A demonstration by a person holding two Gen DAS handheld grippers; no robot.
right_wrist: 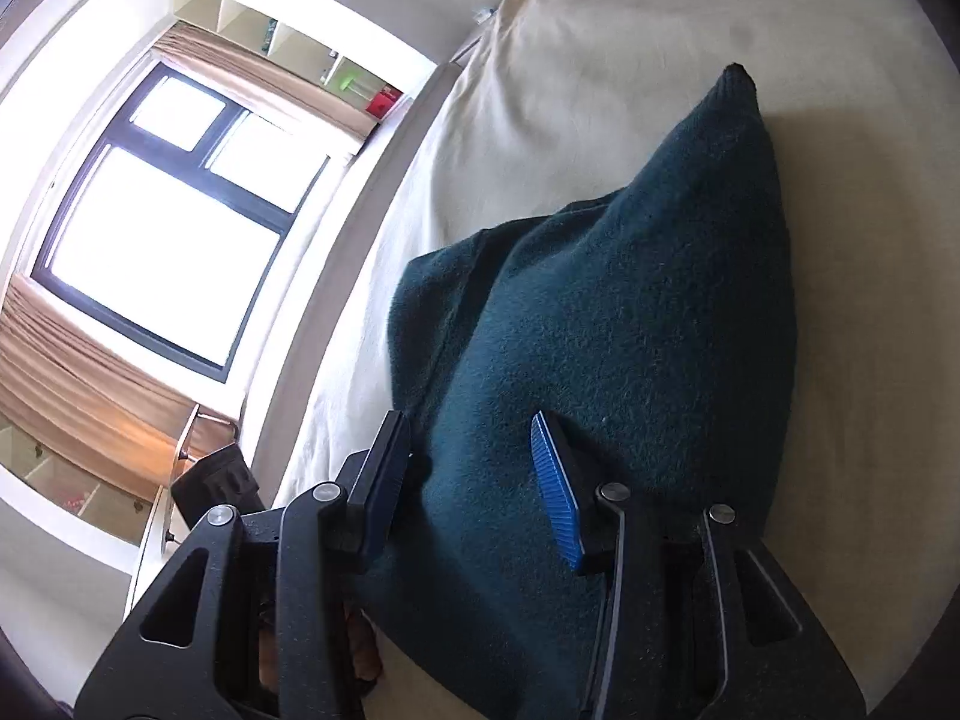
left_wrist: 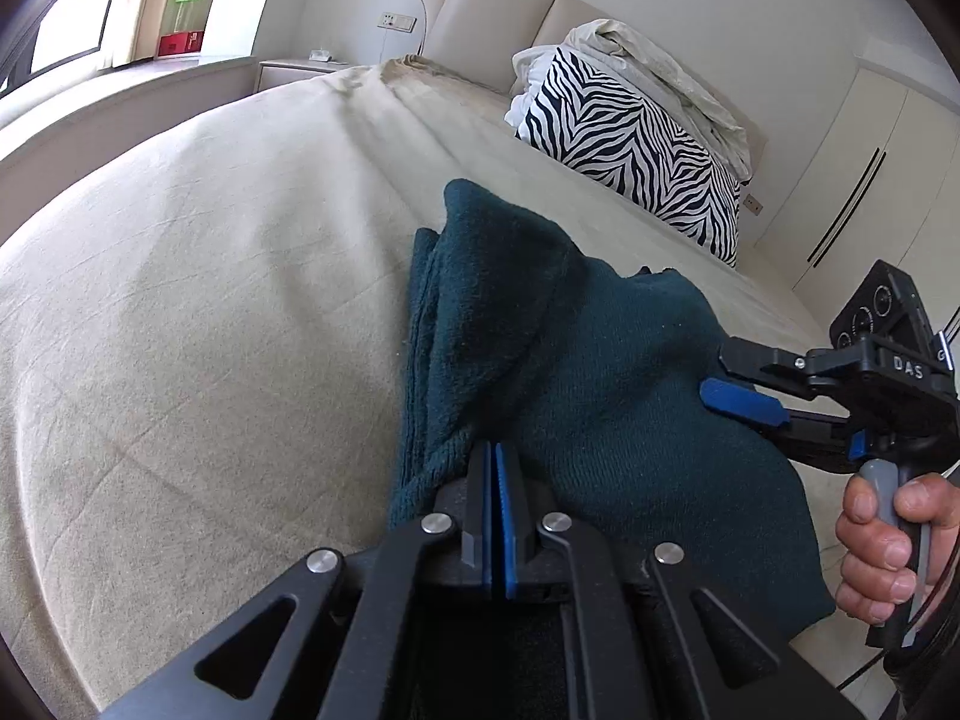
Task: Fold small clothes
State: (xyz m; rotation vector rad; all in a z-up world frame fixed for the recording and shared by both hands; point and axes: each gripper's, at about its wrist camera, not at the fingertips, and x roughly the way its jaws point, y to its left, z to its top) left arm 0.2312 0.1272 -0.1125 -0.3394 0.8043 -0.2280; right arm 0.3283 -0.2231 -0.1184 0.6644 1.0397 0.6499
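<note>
A dark teal knit garment (left_wrist: 600, 372) lies bunched on the beige bed (left_wrist: 210, 300), one fold standing up in a peak. My left gripper (left_wrist: 493, 449) is shut, with the garment's near edge pinched between its blue pads. From the right comes my right gripper (left_wrist: 714, 372), carried by a hand (left_wrist: 888, 540). In the right wrist view the right gripper (right_wrist: 465, 420) straddles a thick fold of the garment (right_wrist: 630, 300). Its fingers stand apart, and the ribbed face of the blue pad (right_wrist: 555, 492) is bare.
A zebra-print pillow (left_wrist: 636, 150) and a crumpled pale duvet (left_wrist: 660, 66) sit at the head of the bed by the padded headboard (left_wrist: 498, 6). White wardrobe doors (left_wrist: 870, 180) stand on the right. A window (right_wrist: 162, 252) with curtains lies beyond the bed's far side.
</note>
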